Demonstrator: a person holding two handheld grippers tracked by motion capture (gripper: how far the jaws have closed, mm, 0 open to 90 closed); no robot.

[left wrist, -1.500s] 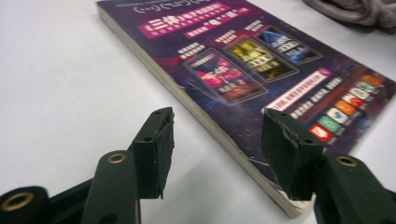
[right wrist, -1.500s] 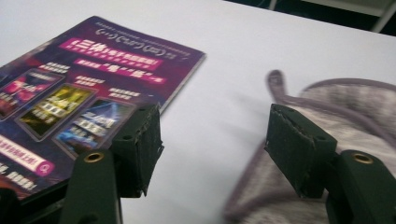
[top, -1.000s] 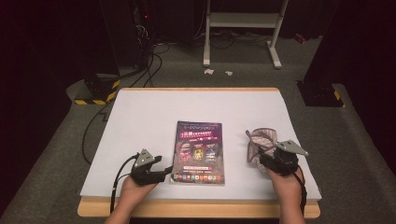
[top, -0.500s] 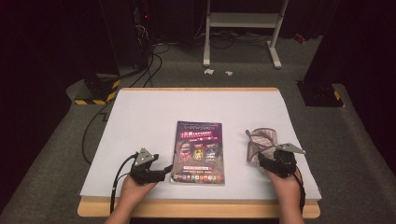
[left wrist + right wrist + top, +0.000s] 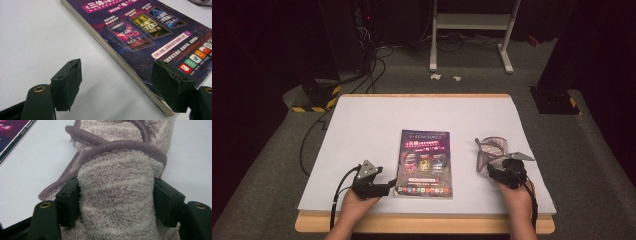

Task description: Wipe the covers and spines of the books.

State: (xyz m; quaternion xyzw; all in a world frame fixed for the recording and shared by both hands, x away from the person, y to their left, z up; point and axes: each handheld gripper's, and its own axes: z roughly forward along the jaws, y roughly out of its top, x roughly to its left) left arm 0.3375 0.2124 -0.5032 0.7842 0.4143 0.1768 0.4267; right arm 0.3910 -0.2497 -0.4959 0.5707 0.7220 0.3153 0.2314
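A: Start with the right gripper. What is it doing?

B: In the right gripper view its jaws have just been closing, and a fold of the fluffy towel sits between them, both pads pressed against the pile. In the high view that gripper is at the lower right of the frame, on the near end of the towel, which lies bunched on the white table.

A: And the left gripper?

B: Its jaws stand wide with nothing between them. In its own view one jaw hangs over bare table at the lower left, the other over the near corner of the book, whose spine edge runs diagonally from the upper left down to the lower right. In the high view the left gripper sits at the lower left, just beside the book's bottom left corner.

A: So how far along would you say the work is?

B: Early, I think. The towel looks gripped but lies on the table, crumpled and not lifted. The book lies flat and closed at the centre, cover up, not yet grasped. Whatever is to be done with the towel and the book appears still ahead.
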